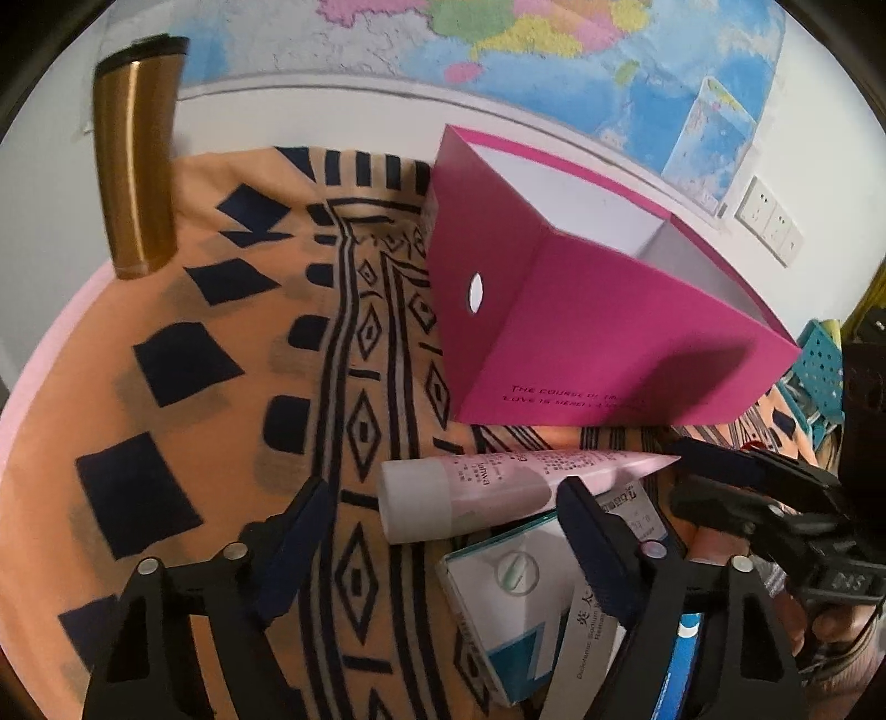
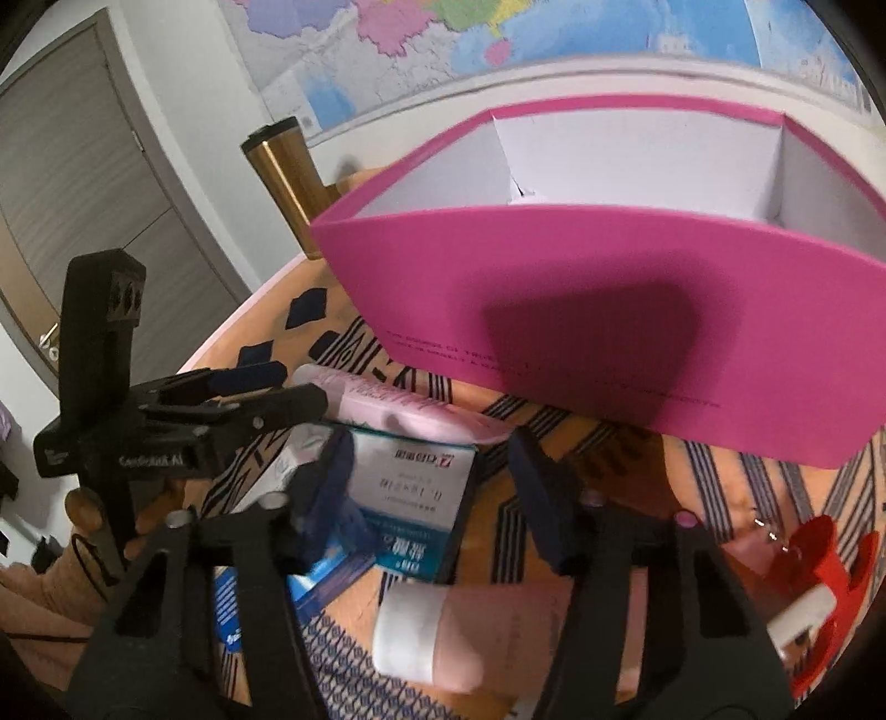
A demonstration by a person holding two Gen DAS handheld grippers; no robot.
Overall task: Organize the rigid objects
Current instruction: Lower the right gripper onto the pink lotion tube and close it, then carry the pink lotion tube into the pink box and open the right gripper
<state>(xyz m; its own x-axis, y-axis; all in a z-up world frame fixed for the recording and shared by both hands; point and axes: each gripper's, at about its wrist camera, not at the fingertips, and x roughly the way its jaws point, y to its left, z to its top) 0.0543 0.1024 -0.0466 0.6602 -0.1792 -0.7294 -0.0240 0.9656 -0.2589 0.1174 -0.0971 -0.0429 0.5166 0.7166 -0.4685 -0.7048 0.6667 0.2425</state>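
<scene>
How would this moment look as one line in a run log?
left gripper: open over pink tube | right gripper: open, nothing held | magenta box: upright, open-topped | gold tumbler: standing behind

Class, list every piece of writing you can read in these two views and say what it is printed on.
"THE COURSE OF TR..." and "LOVE IS MERELY A..." on the pink box; rest blurred.
"Diclofenac Sodium" on the white carton; Chinese characters unreadable.
Print on the pink tube: too small.
Wall map labels: blurred.
</scene>
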